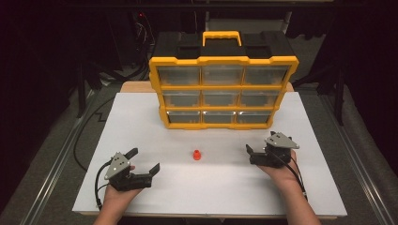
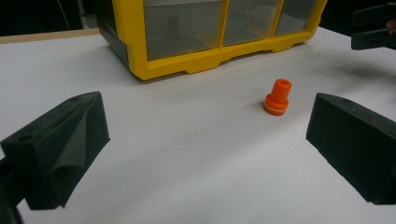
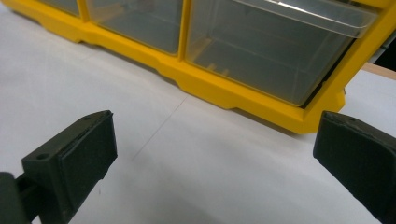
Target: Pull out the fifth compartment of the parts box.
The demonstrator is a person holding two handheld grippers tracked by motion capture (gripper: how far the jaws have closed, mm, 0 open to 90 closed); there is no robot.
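A: On the tabletop (image 1: 141,112), in front of the yellow drawer cabinet (image 1: 223,93), the small orange peg (image 1: 196,154) stood upright, well apart from the cabinet's bottom row. Left tongs (image 1: 143,159) sat to the peg's left, jaws spread wide, holding nothing. Right tongs (image 1: 252,152) sat to its right, also released and empty.

B: Left gripper view agreed: peg (image 2: 277,97) ahead and off toward the right jaw, not between the pads. Main risk?

A: Judged: a closing approach from that offset could clip the peg with one pad and tip or roll it, as it looked narrow-topped on a wider base.

B: And the cabinet?

A: Right gripper view showed the bottom right drawer (image 3: 275,51) shut. Judged: pulling it one-handed could drag the whole cabinet forward toward the peg.

B: Noted. A grip on the neck alone might slip.
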